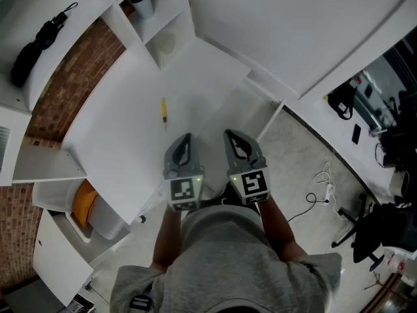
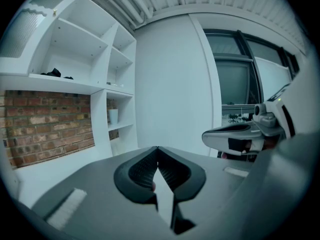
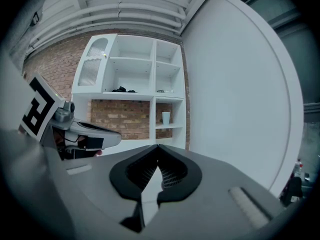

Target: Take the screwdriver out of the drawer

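Observation:
A slim yellow screwdriver (image 1: 164,111) lies on the white table (image 1: 124,142), a little beyond both grippers. My left gripper (image 1: 187,137) is held over the table's near edge, its jaws shut with nothing between them; the closed tips (image 2: 157,148) point toward the white wall. My right gripper (image 1: 229,134) is beside it, to its right, also shut and empty, its tips (image 3: 157,146) meeting. Each gripper shows in the other's view: the right gripper body (image 2: 235,134) and the left gripper body (image 3: 90,131). No drawer can be made out.
White shelves (image 1: 156,25) at the table's far end hold a white cup (image 1: 142,5), in front of a brick wall (image 1: 71,77). A black bundle (image 1: 36,44) lies on a shelf at the left. A white bin with an orange thing (image 1: 85,204) stands below the table. Cables (image 1: 322,181) trail on the floor at the right.

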The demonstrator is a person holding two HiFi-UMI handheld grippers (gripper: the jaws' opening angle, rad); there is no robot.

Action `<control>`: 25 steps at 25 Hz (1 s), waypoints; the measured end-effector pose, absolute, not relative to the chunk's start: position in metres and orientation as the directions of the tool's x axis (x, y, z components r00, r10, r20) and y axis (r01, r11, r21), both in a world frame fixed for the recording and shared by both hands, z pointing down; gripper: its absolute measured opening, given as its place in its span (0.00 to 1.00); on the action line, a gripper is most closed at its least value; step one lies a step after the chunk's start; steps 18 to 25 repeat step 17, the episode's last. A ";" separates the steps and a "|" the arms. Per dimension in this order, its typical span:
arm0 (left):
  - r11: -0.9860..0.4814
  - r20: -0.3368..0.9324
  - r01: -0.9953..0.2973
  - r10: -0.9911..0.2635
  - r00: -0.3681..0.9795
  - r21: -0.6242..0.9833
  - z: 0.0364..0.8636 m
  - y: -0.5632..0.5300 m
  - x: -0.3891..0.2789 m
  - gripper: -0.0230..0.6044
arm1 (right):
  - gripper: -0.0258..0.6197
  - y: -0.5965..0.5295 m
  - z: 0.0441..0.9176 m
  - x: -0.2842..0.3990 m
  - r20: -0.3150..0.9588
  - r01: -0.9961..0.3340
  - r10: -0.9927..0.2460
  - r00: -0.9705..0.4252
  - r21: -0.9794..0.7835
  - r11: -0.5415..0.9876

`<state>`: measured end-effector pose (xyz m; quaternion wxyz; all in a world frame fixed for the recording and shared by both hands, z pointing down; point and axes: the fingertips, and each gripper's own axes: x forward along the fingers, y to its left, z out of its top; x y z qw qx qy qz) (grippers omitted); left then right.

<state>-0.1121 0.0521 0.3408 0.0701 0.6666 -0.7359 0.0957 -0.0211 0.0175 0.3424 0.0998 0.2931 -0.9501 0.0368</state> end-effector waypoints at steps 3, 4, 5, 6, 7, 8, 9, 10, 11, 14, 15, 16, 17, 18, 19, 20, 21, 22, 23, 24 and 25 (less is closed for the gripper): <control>0.092 0.244 -0.994 -0.964 -0.103 -0.054 0.343 0.054 -0.111 0.06 | 0.04 0.017 0.340 -0.022 0.204 -0.561 -0.548 -0.811 -0.007 0.828; 0.095 0.243 -0.994 -0.964 -0.104 -0.048 0.344 0.053 -0.110 0.06 | 0.04 0.016 0.339 -0.022 0.200 -0.560 -0.548 -0.812 -0.008 0.828; 0.098 0.238 -0.994 -0.966 -0.106 -0.043 0.344 0.053 -0.110 0.06 | 0.04 0.016 0.339 -0.022 0.199 -0.559 -0.547 -0.813 -0.008 0.829; 0.100 0.234 -0.994 -0.966 -0.107 -0.040 0.345 0.053 -0.110 0.06 | 0.04 0.016 0.340 -0.022 0.199 -0.558 -0.546 -0.814 -0.009 0.830; 0.101 0.234 -0.994 -0.966 -0.107 -0.038 0.345 0.053 -0.110 0.06 | 0.04 0.016 0.342 -0.022 0.203 -0.558 -0.544 -0.814 -0.010 0.830; 0.101 0.238 -0.994 -0.965 -0.107 -0.038 0.346 0.053 -0.110 0.06 | 0.04 0.016 0.343 -0.022 0.205 -0.557 -0.544 -0.814 -0.010 0.830; 0.102 0.246 -0.994 -0.963 -0.108 -0.037 0.347 0.054 -0.110 0.06 | 0.04 0.016 0.342 -0.022 0.203 -0.557 -0.543 -0.815 -0.010 0.831; 0.105 0.257 -0.994 -0.960 -0.111 -0.035 0.347 0.054 -0.110 0.06 | 0.04 0.015 0.340 -0.023 0.199 -0.556 -0.543 -0.816 -0.010 0.831; 0.109 0.266 -0.994 -0.957 -0.113 -0.031 0.347 0.054 -0.110 0.06 | 0.04 0.015 0.338 -0.023 0.196 -0.554 -0.542 -0.817 -0.009 0.832; 0.113 0.273 -0.993 -0.955 -0.117 -0.029 0.348 0.054 -0.110 0.06 | 0.04 0.015 0.344 -0.023 0.209 -0.552 -0.538 -0.817 -0.010 0.834; 0.112 0.271 -0.993 -0.955 -0.117 -0.033 0.350 0.054 -0.111 0.06 | 0.04 0.015 0.346 -0.023 0.213 -0.551 -0.537 -0.816 -0.010 0.834; 0.111 0.269 -0.993 -0.956 -0.116 -0.036 0.351 0.054 -0.111 0.06 | 0.04 0.015 0.348 -0.022 0.217 -0.551 -0.535 -0.816 -0.011 0.835; 0.110 0.267 -0.993 -0.957 -0.116 -0.038 0.352 0.054 -0.111 0.06 | 0.04 0.015 0.349 -0.022 0.221 -0.550 -0.534 -0.816 -0.011 0.835; 0.110 0.267 -0.993 -0.957 -0.116 -0.038 0.352 0.054 -0.111 0.06 | 0.04 0.015 0.349 -0.022 0.221 -0.550 -0.534 -0.816 -0.011 0.835; 0.110 0.267 -0.993 -0.957 -0.116 -0.038 0.352 0.054 -0.111 0.06 | 0.04 0.015 0.349 -0.022 0.221 -0.550 -0.534 -0.816 -0.011 0.835; 0.110 0.267 -0.993 -0.957 -0.116 -0.038 0.352 0.054 -0.111 0.06 | 0.04 0.015 0.349 -0.022 0.221 -0.550 -0.534 -0.816 -0.011 0.835; 0.110 0.267 -0.993 -0.957 -0.116 -0.038 0.352 0.054 -0.111 0.06 | 0.04 0.015 0.349 -0.022 0.221 -0.550 -0.534 -0.816 -0.011 0.835; 0.110 0.267 -0.993 -0.957 -0.116 -0.038 0.352 0.054 -0.111 0.06 | 0.04 0.015 0.349 -0.022 0.221 -0.550 -0.534 -0.816 -0.011 0.835; 0.110 0.267 -0.993 -0.957 -0.116 -0.038 0.352 0.054 -0.111 0.06 | 0.04 0.015 0.349 -0.022 0.221 -0.550 -0.534 -0.816 -0.011 0.835; 0.110 0.267 -0.993 -0.957 -0.116 -0.038 0.352 0.054 -0.111 0.06 | 0.04 0.015 0.349 -0.022 0.221 -0.550 -0.534 -0.816 -0.011 0.835; 0.110 0.267 -0.993 -0.957 -0.116 -0.038 0.352 0.054 -0.111 0.06 | 0.04 0.015 0.349 -0.022 0.221 -0.550 -0.534 -0.816 -0.011 0.835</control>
